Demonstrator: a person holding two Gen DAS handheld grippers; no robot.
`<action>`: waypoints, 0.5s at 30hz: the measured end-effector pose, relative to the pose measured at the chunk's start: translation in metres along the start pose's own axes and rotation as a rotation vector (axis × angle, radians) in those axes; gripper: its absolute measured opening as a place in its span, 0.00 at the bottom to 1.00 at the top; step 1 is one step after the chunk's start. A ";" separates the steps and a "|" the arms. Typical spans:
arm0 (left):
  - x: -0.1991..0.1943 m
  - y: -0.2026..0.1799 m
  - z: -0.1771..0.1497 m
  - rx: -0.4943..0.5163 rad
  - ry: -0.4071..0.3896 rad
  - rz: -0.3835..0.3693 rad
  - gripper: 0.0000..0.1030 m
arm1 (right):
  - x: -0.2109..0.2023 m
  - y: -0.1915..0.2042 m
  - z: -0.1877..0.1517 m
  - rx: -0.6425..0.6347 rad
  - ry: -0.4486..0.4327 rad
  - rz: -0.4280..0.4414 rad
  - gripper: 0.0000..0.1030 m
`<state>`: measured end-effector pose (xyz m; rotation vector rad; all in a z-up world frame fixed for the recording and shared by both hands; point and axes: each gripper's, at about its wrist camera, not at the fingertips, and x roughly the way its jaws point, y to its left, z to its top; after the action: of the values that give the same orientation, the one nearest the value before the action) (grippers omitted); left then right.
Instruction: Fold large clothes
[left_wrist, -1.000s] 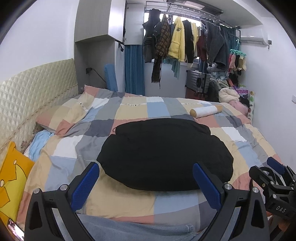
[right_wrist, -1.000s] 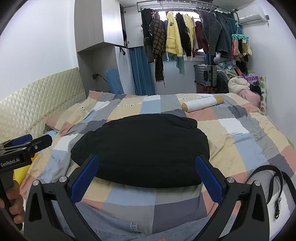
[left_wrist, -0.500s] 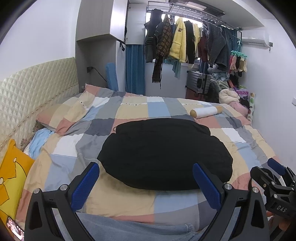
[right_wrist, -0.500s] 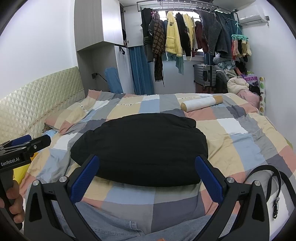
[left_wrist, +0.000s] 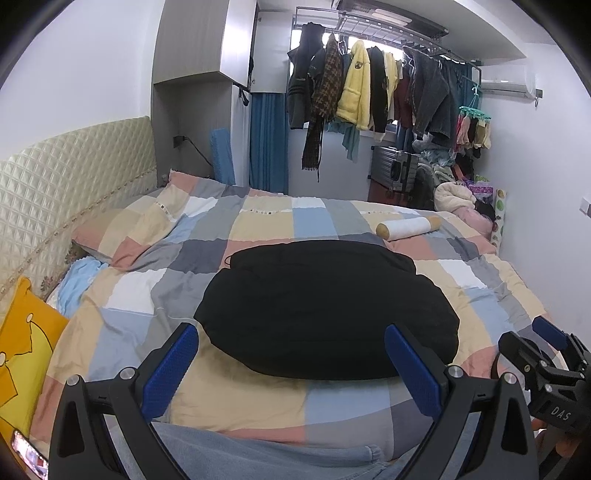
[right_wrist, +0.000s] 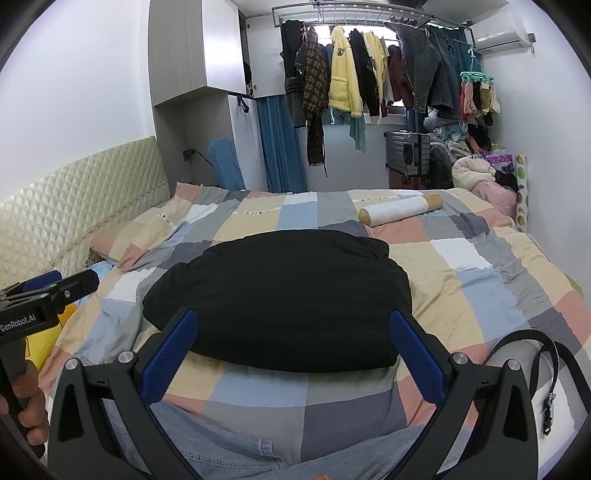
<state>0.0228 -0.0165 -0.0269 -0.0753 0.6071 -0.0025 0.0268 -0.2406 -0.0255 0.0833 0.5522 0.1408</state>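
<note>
Both grippers, my left gripper and right gripper, hang above the near edge of the checked quilt with their blue pads wide apart, holding nothing. Ahead of them I see the folded black garment lying mid-bed. Beyond it rests 1 white roll; a black belt lies near my right gripper.
</note>
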 end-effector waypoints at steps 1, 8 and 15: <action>0.000 0.000 0.000 0.001 0.000 0.000 0.99 | -0.001 0.000 0.000 -0.002 0.001 -0.001 1.00; -0.001 0.000 0.000 -0.002 0.000 0.001 0.99 | -0.003 0.002 0.000 -0.004 0.003 0.001 1.00; -0.001 0.000 -0.002 0.007 -0.005 -0.010 0.99 | -0.003 0.002 0.000 -0.003 0.003 0.000 1.00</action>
<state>0.0209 -0.0164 -0.0276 -0.0713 0.6018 -0.0145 0.0246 -0.2386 -0.0234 0.0800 0.5548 0.1419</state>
